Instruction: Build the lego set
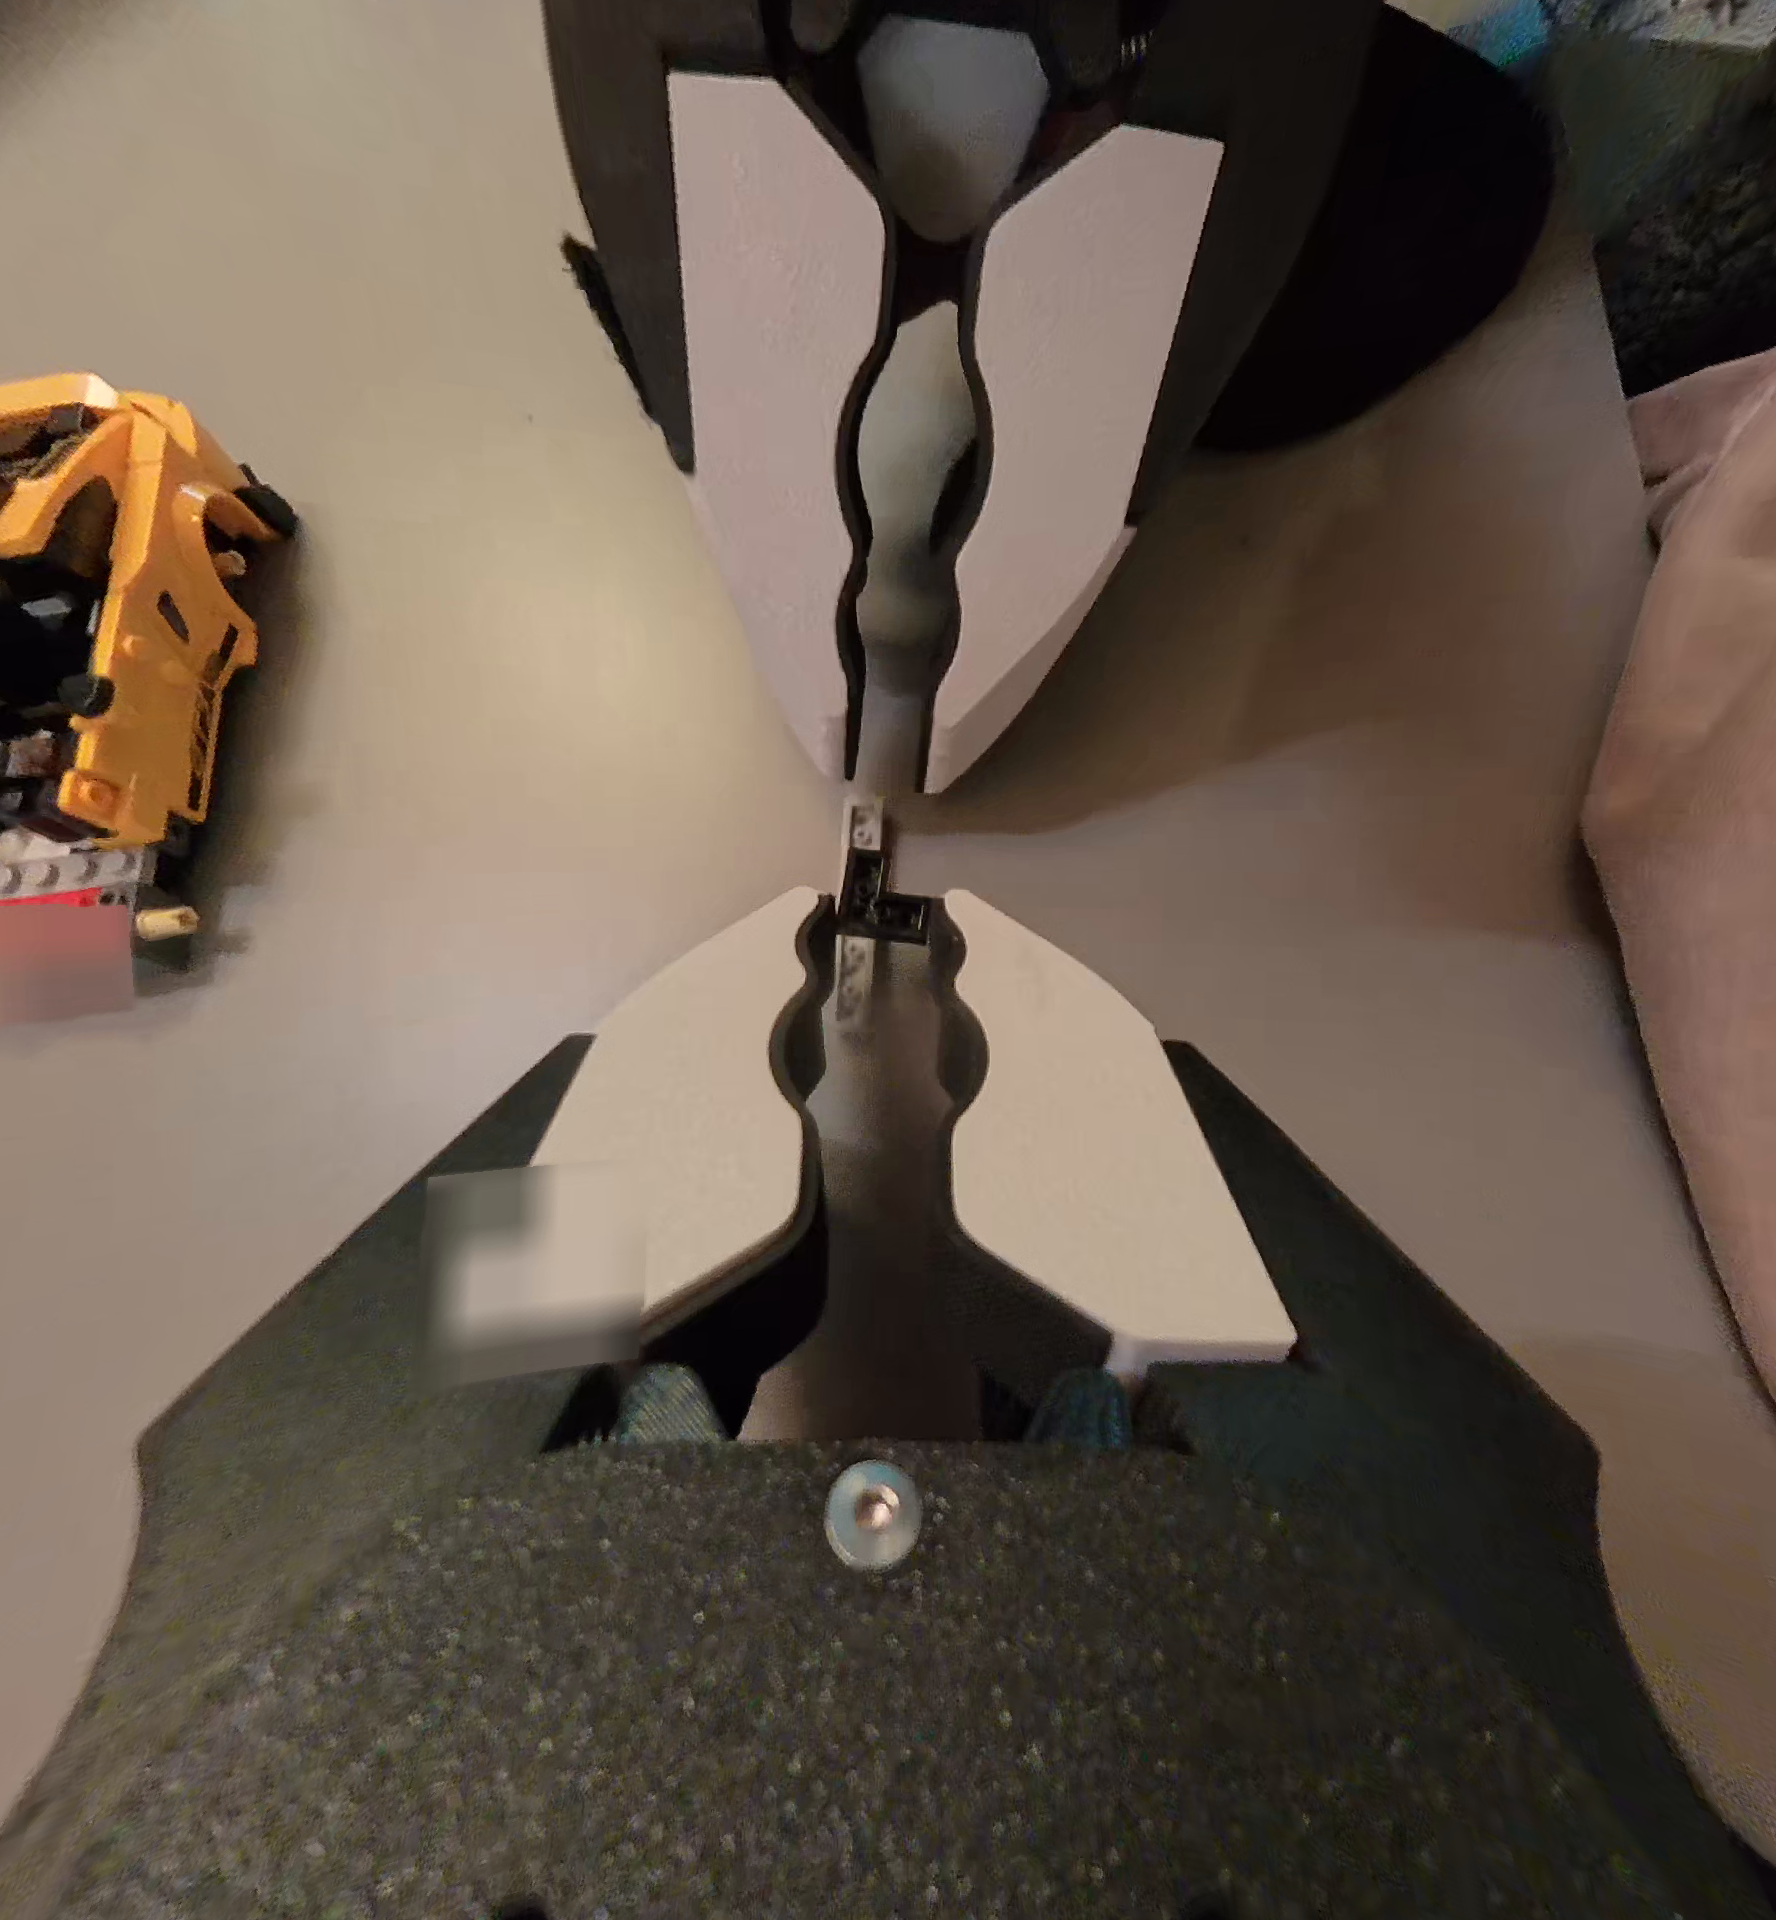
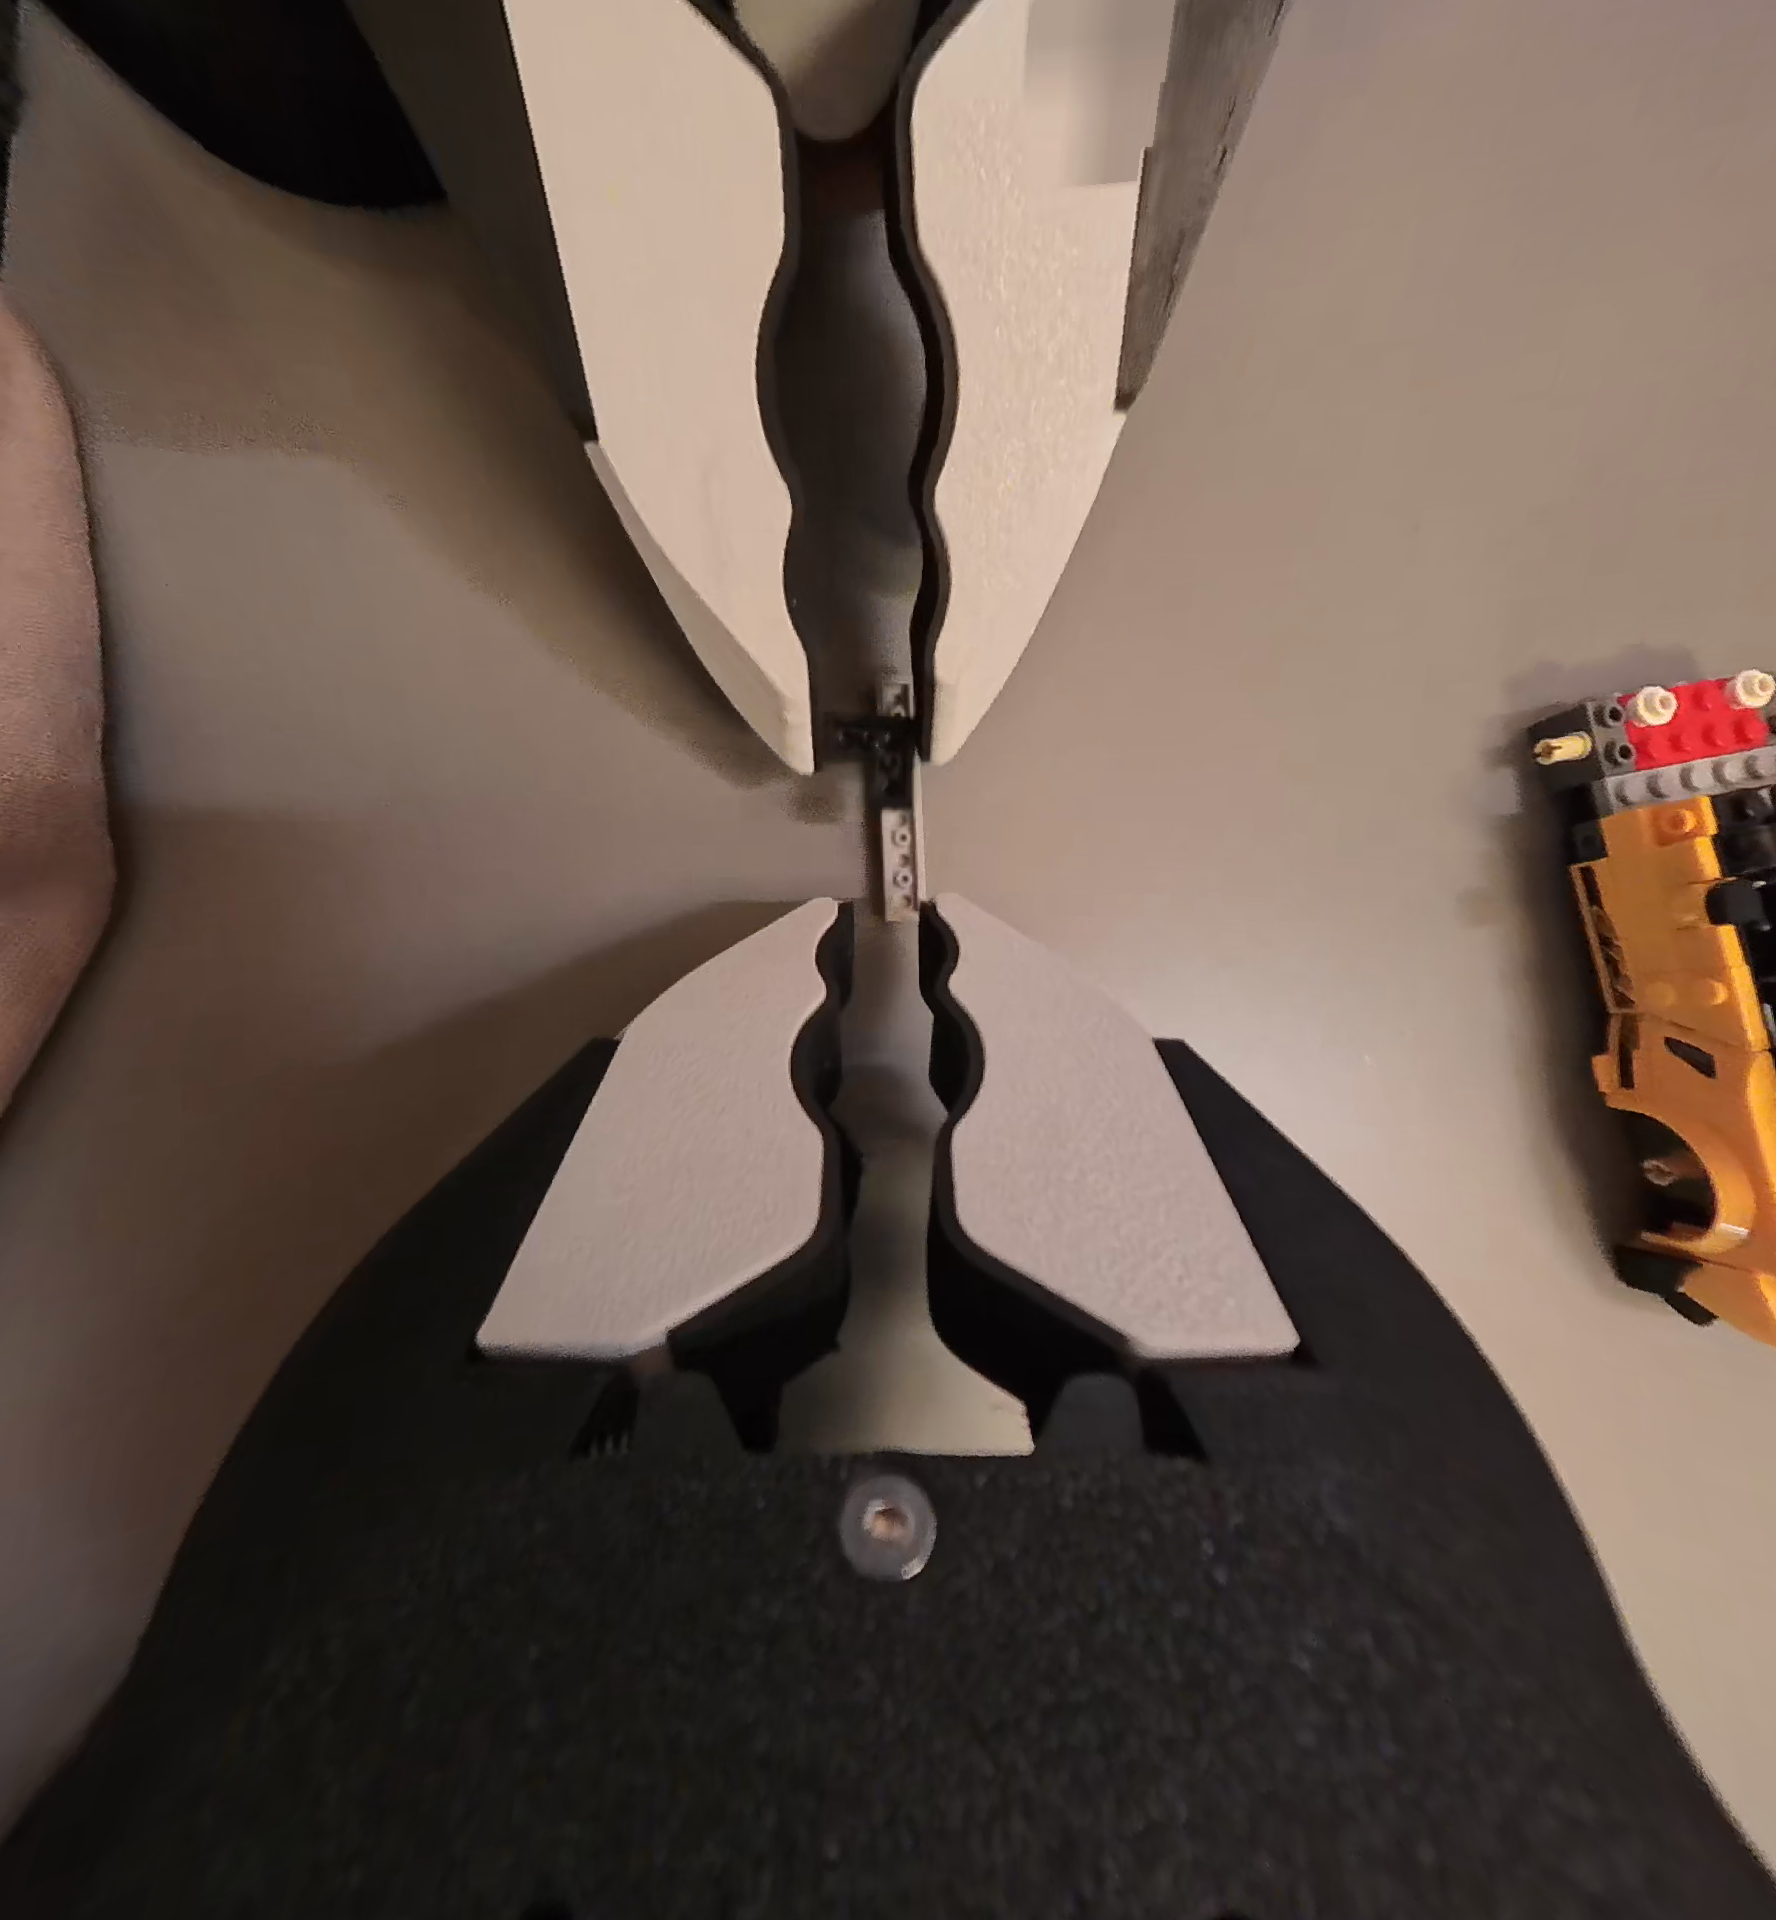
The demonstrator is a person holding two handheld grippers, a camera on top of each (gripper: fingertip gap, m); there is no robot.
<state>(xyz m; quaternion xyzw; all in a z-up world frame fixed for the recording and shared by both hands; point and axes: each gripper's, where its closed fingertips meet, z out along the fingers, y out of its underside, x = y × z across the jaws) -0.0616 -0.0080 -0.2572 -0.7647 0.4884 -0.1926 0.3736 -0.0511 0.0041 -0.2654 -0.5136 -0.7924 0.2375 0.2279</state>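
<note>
Lego pieces are held in the air between two grippers that face each other above the pale worktop [image 1: 396, 623]. A thin grey strip [image 2: 900, 862] with small studs is joined to a little black piece [image 1: 884, 914]. The left gripper [image 1: 879, 909] has its jaws closed narrow on the black end. The right gripper [image 2: 879, 920] has its jaws pinched narrow at the grey end. A half-built yellow and black lego car [image 2: 1715, 997], with red and grey bricks, lies well apart on the worktop. A pink cloth [image 1: 1736, 831] is seen at the edge.
</note>
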